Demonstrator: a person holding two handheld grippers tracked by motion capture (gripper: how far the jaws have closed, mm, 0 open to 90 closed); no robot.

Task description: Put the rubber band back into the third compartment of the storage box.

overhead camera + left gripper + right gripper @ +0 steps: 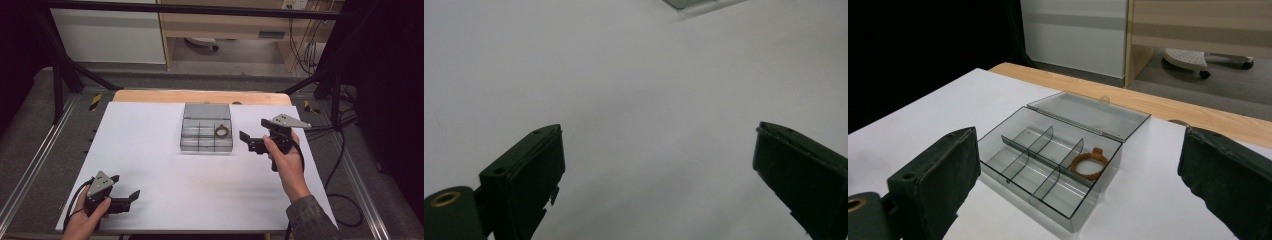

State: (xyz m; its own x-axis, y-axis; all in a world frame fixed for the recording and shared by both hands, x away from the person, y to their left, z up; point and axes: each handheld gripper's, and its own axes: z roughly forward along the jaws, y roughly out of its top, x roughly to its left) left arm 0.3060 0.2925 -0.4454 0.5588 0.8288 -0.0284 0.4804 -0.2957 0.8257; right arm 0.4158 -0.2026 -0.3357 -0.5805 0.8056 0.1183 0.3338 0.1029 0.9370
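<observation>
Nearest the person, the left gripper [129,197] rests low on the white table [150,165] at its near left corner, jaws spread wide and holding nothing; farther out, the right gripper [248,140] hangs just right of the box [206,134], its jaws also wide apart and empty. One box with its lid [1090,114] laid back holds one brown ring [1090,164] in a far right-hand compartment, and the other compartments look bare. My judgement is that the ring is already placed and shutting the lid is what remains.
</observation>
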